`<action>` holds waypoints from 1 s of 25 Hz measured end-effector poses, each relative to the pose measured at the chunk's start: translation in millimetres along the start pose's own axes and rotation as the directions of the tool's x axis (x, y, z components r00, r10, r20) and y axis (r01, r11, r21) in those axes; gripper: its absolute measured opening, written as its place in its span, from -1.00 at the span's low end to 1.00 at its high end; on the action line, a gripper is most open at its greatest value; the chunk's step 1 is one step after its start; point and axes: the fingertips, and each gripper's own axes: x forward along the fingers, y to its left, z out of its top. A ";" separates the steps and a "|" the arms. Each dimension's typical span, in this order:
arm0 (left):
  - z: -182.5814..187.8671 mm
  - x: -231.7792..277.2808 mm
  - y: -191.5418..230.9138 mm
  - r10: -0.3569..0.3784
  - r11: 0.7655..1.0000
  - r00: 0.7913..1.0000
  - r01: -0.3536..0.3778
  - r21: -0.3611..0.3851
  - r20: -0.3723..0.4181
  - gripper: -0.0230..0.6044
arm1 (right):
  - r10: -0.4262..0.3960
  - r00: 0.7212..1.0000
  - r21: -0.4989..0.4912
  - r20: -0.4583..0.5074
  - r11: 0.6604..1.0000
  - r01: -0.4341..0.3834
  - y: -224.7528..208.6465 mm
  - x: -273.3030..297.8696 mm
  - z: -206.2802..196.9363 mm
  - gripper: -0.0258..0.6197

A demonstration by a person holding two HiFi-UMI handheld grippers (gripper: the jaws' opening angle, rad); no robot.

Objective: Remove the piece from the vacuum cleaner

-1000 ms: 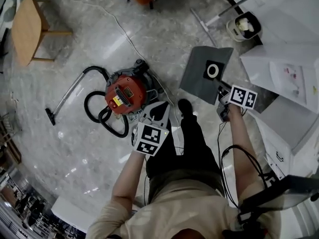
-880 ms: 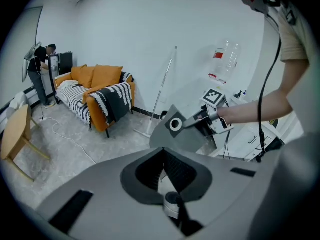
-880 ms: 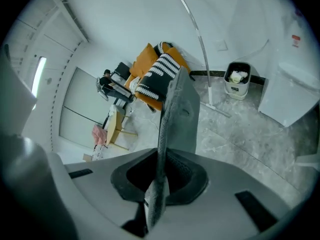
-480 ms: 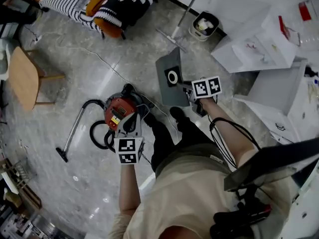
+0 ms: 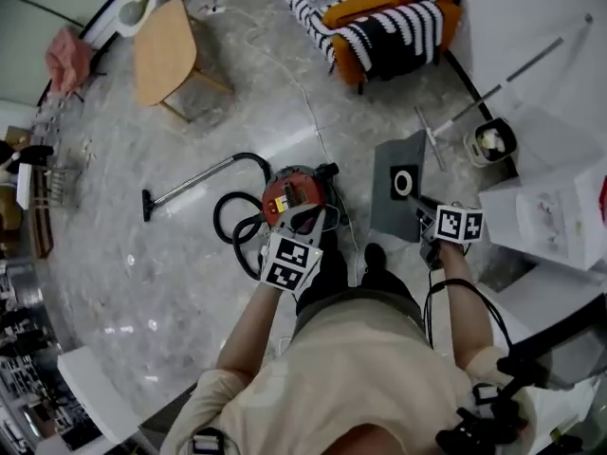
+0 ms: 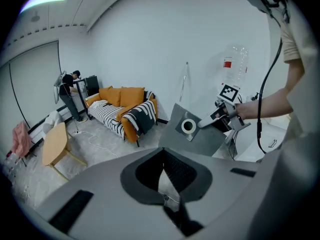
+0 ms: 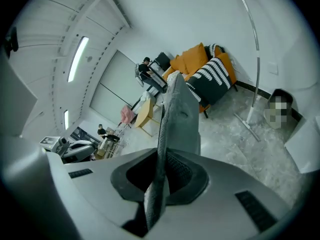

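The vacuum sat on the floor. The flat grey piece was off it, held up in the air to its right. Your right gripper pinched that piece by one edge. Your left gripper hung over the vacuum, jaws pressed together on nothing. The right gripper view showed the piece edge-on, while the left gripper view showed its broad face and white ring. Only the head view showed the vacuum.
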 end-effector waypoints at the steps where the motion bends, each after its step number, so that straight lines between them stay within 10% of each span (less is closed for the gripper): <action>1: -1.5 -8.2 1.5 0.022 1.000 1.000 -0.022 -0.007 0.007 -0.92 | 0.013 1.000 -0.018 -0.006 1.000 -0.013 7.7 -0.4 0.7 -0.83; 12: -15.5 -28.1 -16.8 0.255 0.959 0.966 -0.247 -0.141 0.035 -0.92 | 0.101 0.989 -0.195 -0.112 0.973 -0.121 1.8 8.4 20.7 -0.83; 15: -14.0 35.6 -28.4 0.005 0.999 1.000 -0.005 0.039 -0.013 -0.92 | -0.034 0.998 0.011 0.046 0.999 0.034 -48.4 -11.0 -26.3 -0.83; 18: 2.7 72.5 -25.9 -0.265 0.928 0.959 0.281 0.246 -0.099 -0.92 | -0.219 0.954 0.267 0.203 0.950 0.161 -59.2 -28.4 -78.5 -0.83; 20: 10.4 48.4 0.5 -0.187 0.959 0.980 0.197 0.201 -0.068 -0.92 | -0.140 0.975 0.189 0.173 0.976 0.106 -29.5 -4.5 -52.8 -0.84; 22: 0.1 -18.4 23.4 0.061 0.998 0.998 -0.061 -0.005 0.019 -0.92 | 0.034 0.999 -0.057 -0.001 0.998 -0.034 30.9 22.5 -11.8 -0.84; 25: -41.5 -127.6 33.4 0.288 0.929 0.955 -0.264 -0.259 0.062 -0.92 | 0.107 0.958 -0.314 -0.267 0.930 -0.191 139.7 36.0 -19.7 -0.84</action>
